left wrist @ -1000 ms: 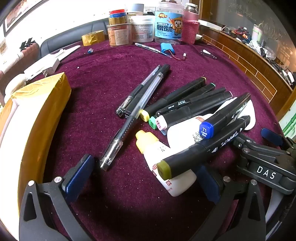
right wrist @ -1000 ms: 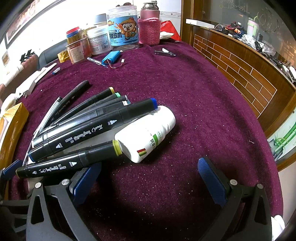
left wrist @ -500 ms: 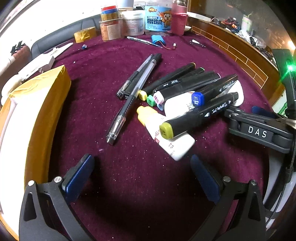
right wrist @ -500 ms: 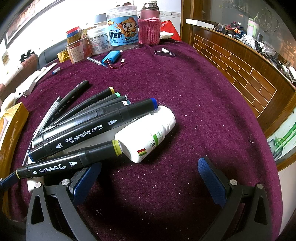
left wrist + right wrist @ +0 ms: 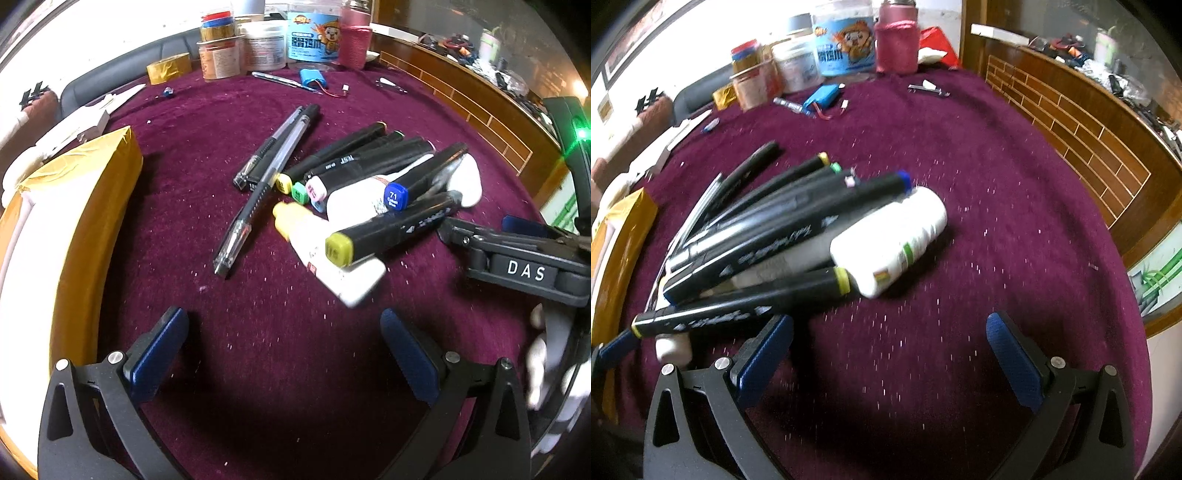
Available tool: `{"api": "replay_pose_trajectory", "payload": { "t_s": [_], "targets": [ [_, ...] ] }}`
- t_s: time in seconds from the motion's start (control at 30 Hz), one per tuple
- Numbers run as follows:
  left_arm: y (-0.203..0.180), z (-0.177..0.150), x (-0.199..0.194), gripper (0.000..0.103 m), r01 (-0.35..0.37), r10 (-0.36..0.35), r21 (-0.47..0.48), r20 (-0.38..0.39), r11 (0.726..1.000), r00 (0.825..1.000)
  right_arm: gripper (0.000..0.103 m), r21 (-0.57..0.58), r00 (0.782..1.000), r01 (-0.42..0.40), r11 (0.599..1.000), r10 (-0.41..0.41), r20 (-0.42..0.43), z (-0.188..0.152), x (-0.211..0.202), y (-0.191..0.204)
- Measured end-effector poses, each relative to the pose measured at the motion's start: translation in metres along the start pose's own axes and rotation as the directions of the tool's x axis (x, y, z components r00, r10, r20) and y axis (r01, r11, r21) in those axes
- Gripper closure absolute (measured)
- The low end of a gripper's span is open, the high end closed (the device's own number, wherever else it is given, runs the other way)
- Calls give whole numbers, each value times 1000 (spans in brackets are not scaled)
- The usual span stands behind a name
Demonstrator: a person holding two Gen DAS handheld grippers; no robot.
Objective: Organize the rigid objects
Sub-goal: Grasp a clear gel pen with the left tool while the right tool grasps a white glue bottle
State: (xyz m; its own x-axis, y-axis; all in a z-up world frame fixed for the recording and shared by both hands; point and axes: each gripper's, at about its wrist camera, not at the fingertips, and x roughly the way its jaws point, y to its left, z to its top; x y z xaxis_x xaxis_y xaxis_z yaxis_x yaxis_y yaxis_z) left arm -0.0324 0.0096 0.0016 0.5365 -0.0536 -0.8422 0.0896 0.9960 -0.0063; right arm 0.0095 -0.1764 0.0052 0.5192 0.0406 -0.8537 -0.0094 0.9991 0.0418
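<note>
Between the spread fingers of the left gripper [image 5: 282, 352] lies only bare maroon surface [image 5: 258, 387]; the fingers stand wide and hold nothing. Just ahead of them, toward the right fingertip, a white bottle with a yellow cap [image 5: 325, 251] lies on its side, and an olive-capped marker [image 5: 391, 229] rests across it. Beyond that sit a blue-capped marker [image 5: 424, 177], a bunch of black markers [image 5: 354, 158] and two pens [image 5: 269, 181]. Left of the left finger stands a yellow-taped box [image 5: 81, 229].

The right gripper [image 5: 890, 343] also has its fingers wide apart and empty. The olive-capped marker [image 5: 746, 302] lies right at its left fingertip. Further ahead between the fingers a white pill bottle [image 5: 894, 243] lies on its side against the markers. Jars [image 5: 846, 44] line the far edge of the surface.
</note>
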Motion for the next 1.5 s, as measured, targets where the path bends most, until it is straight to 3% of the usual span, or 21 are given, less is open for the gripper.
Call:
{"api": "replay_pose_trajectory", "payload": {
  "t_s": [0.23, 0.3, 0.4, 0.47, 0.5, 0.53, 0.57, 0.63, 0.67, 0.73, 0.83, 0.93, 1.0, 1.2, 1.23, 1.27, 1.3, 1.43, 1.5],
  "targets": [
    [-3, -1, 0, 0, -17, 17, 7, 2, 1000, 1000, 2, 5, 999, 24, 1000, -24, -31, 2, 1, 1],
    [-4, 0, 1, 0, -18, 18, 8, 1, 1000, 1000, 6, 24, 998, 59, 998, -59, -23, 1, -7, -4],
    [2, -2, -2, 7, 31, -31, 3, 12, 1000, 999, 9, 42, 987, 81, 996, -86, 134, -4, -43, -11],
    [12, -5, -12, 7, 95, -94, -26, 35, 995, 995, 9, 61, 943, 99, 993, -113, 314, -8, -74, -14],
    [17, -6, -20, 7, 124, -123, -33, 52, 992, 991, 8, 76, 903, 106, 992, -128, 411, -11, -88, -15],
    [23, -7, -31, 7, 137, -134, -32, 85, 990, 987, 7, 87, 870, 92, 992, -123, 477, -13, -95, -17],
    [27, -8, -40, 7, 133, -129, -28, 119, 991, 985, 6, 89, 852, 68, 994, -105, 513, -11, -96, -18],
    [34, -7, -59, 7, 132, -126, -20, 183, 991, 975, 6, 104, 897, 44, 994, -85, 434, 6, -78, -23],
    [36, -5, -63, 7, 137, -131, -17, 195, 990, 972, 9, 145, 909, 1, 989, -61, 412, 8, -68, -30],
    [39, 0, -70, 7, 141, -135, -10, 212, 990, 968, 15, 219, 920, -56, 974, -35, 391, 7, -53, -42],
    [37, 7, -64, 10, 102, -97, -19, 187, 995, 978, 22, 267, 940, -118, 956, 21, 342, 0, -34, -55],
    [38, 15, -55, 24, 89, -82, -32, 186, 996, 979, 22, 280, 934, -149, 948, 42, 355, -4, -34, -60],
    [36, 23, -47, 46, 91, -85, -27, 171, 995, 982, 22, 269, 933, -151, 951, 47, 357, -5, -36, -58],
    [32, 50, -2, 50, 74, -72, -31, 66, 997, 995, 22, 232, 927, -149, 961, 54, 372, -4, -39, -51],
    [29, 53, 6, 56, 49, -48, -18, 52, 999, 997, 22, 233, 928, -150, 961, 55, 369, -3, -38, -50],
    [28, 55, 9, 84, 46, -45, -17, 69, 999, 997, 22, 236, 928, -151, 960, 55, 368, -3, -37, -50],
    [26, 56, 12, 91, 36, -35, -10, 63, 999, 997, 22, 240, 928, -154, 959, 57, 369, -2, -37, -51],
    [28, 51, 20, 95, 86, -86, -21, -3, 996, 996, 22, 252, 930, -163, 954, 64, 361, -2, -36, -54],
    [28, 41, 14, 94, 64, -64, 3, -7, 998, 998, 22, 250, 931, -164, 954, 66, 359, -2, -35, -53]
  ]
}}
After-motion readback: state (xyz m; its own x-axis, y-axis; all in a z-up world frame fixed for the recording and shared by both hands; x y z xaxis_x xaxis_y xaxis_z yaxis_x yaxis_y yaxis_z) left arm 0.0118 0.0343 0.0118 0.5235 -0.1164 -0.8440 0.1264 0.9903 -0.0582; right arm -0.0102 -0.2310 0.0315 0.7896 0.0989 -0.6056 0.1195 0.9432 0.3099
